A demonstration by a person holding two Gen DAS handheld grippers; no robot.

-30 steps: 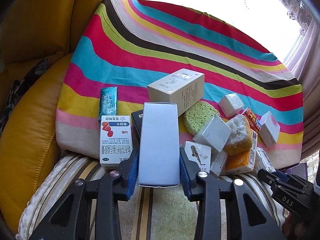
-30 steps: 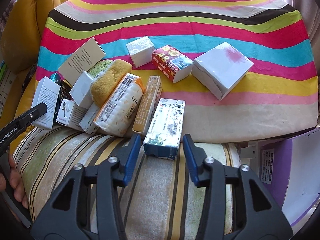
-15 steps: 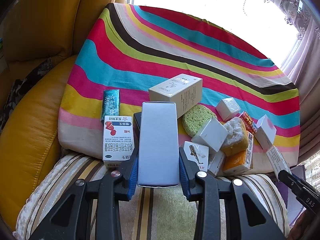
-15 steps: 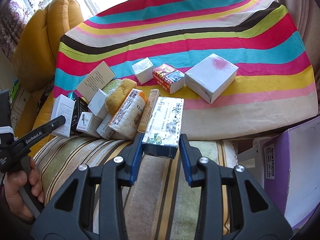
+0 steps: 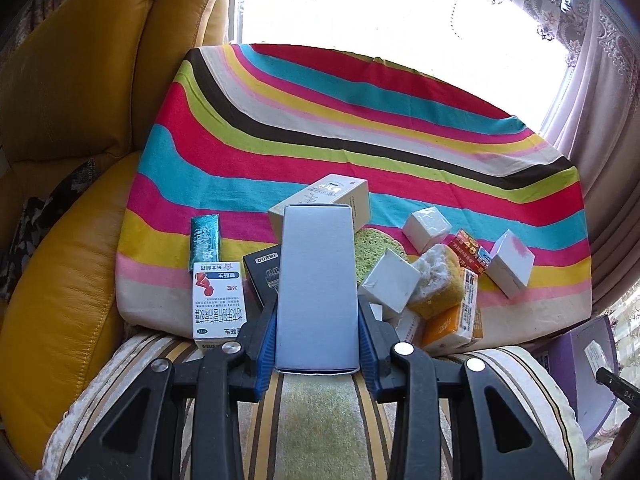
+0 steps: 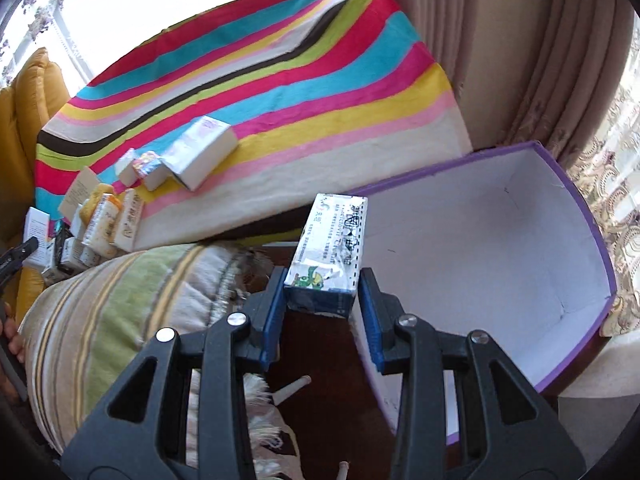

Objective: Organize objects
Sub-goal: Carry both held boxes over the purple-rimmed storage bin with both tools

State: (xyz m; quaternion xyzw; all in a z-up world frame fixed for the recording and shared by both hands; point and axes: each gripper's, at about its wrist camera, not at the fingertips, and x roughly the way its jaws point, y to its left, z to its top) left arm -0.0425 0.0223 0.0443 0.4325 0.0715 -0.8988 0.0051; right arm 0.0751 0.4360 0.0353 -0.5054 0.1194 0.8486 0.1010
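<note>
My left gripper (image 5: 316,322) is shut on a plain white box (image 5: 316,280), held above the near edge of the striped cloth (image 5: 360,128). Behind it lies a pile of small boxes: a red-and-white medicine box (image 5: 218,304), a black box (image 5: 264,272), a cream box (image 5: 320,200), a green sponge (image 5: 370,248) and an orange pack (image 5: 450,320). My right gripper (image 6: 320,300) is shut on a blue-and-white printed box (image 6: 330,248), held beside the open purple box (image 6: 500,248) with a white inside.
A yellow leather armchair (image 5: 72,120) stands left of the cloth. A striped cushion (image 6: 120,300) lies in front of the pile. Curtains (image 6: 520,52) hang behind the purple box. A white box with a pink mark (image 6: 204,152) lies further right on the cloth.
My right gripper closed on the printed box, lifted it off the cloth and swung right to the purple box. My left gripper drew back and up with the white box.
</note>
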